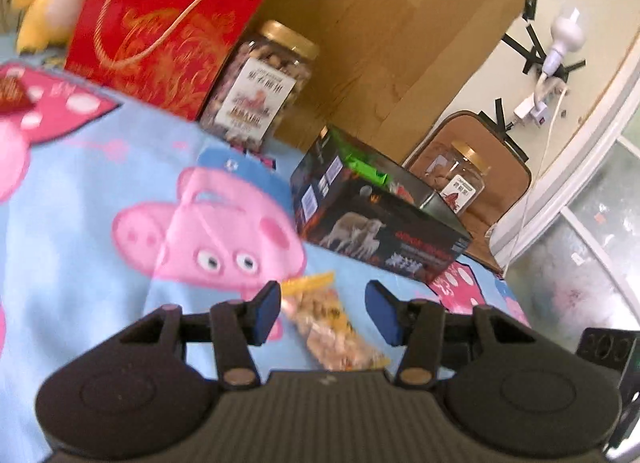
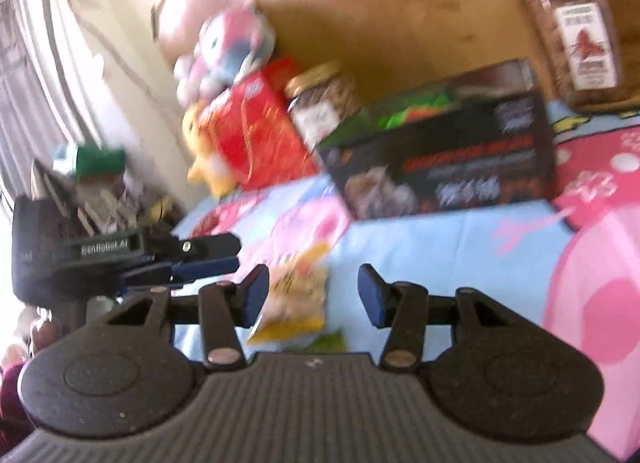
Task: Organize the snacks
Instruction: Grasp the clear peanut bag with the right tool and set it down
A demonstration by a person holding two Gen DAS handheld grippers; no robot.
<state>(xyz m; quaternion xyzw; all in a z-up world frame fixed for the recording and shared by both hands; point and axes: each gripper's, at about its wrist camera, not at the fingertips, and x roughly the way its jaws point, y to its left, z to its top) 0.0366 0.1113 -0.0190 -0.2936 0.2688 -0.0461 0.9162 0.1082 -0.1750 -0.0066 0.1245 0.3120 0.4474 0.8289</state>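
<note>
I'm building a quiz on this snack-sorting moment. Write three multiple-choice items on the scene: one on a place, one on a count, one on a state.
1. Where does the dark box stand?
A. on the cartoon-pig blanket, against the wooden board
B. on top of the red gift bag
C. on the floor

2. How many gold-lidded jars show in the left wrist view?
A. one
B. two
C. four

3. How does the left gripper stand to the yellow snack packet?
A. shut on it, lifted
B. open, packet lying on the blanket between the fingers
C. shut, with nothing near it

Answers:
1 A: the box sits on the blanket, right of the red gift bag.
2 B: one jar beside the bag, another jar behind the box.
3 B: both blue pads stand clear of the packet.
</note>
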